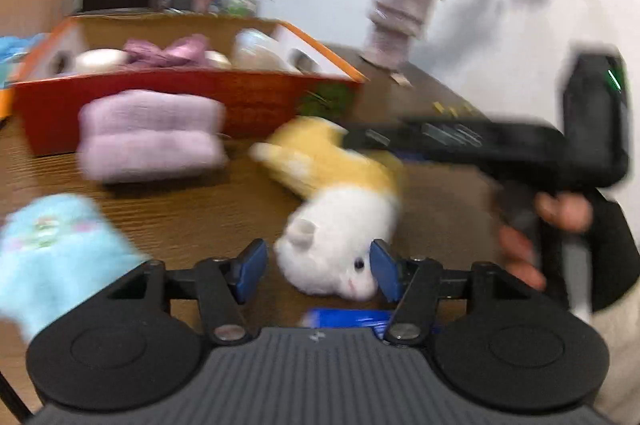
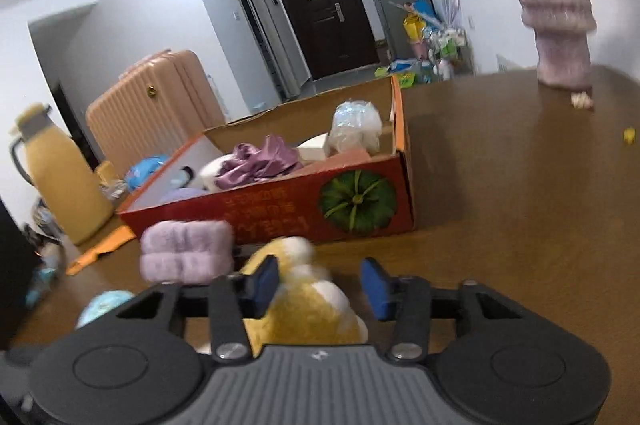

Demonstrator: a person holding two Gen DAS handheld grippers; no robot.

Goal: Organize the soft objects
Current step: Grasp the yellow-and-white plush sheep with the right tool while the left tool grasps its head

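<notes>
A yellow and white plush toy (image 1: 332,209) lies on the brown table (image 1: 200,201). My left gripper (image 1: 318,271) is open, its blue pads either side of the toy's white head. My right gripper (image 2: 320,289) is open around the toy's yellow body (image 2: 308,309); in the left wrist view its black body (image 1: 520,149) reaches in from the right over the toy. A folded lilac cloth (image 1: 150,137) lies before the red cardboard box (image 1: 192,105), also seen from the right wrist (image 2: 186,251). A light blue soft item (image 1: 52,253) lies at the left.
The red box (image 2: 304,213) holds a purple cloth (image 2: 256,161), white rolls and a wrapped bundle. A lilac vase with flowers (image 2: 556,13) stands at the table's far right. Beyond the table stand a peach suitcase (image 2: 152,105) and a yellow flask (image 2: 56,169).
</notes>
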